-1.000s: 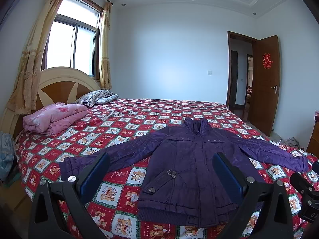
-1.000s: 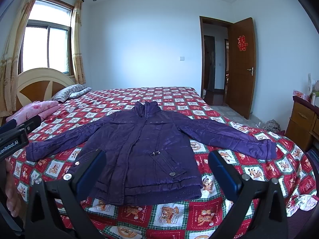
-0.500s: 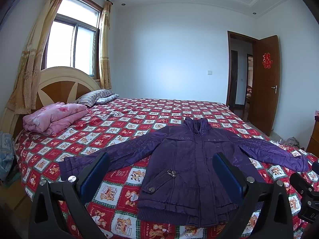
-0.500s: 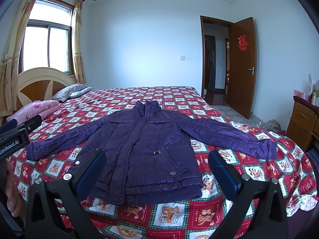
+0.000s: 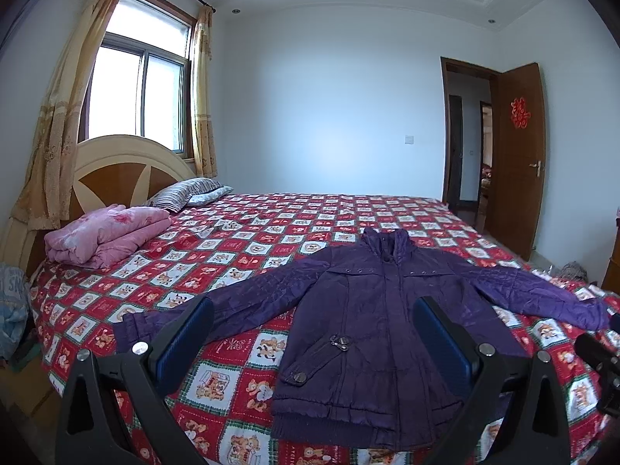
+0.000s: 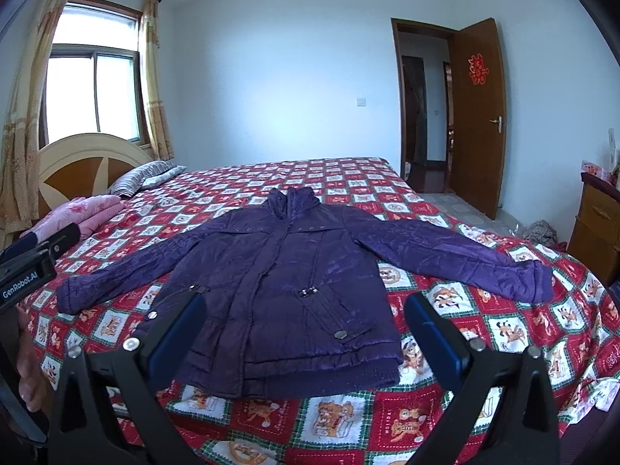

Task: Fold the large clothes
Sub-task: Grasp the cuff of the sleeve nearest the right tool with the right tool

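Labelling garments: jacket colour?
Dark purple jacket, clearest in the right wrist view.

The left gripper [image 5: 310, 333] was held level, its two blue-padded fingers [image 5: 186, 343] spread wide apart with nothing between them; the right gripper [image 6: 300, 329] was posed alike, jaws gaping and empty; in the right wrist view the left gripper's black body showed at the left edge, and bare fingers of the person's left hand [image 6: 27, 368] curled below it.
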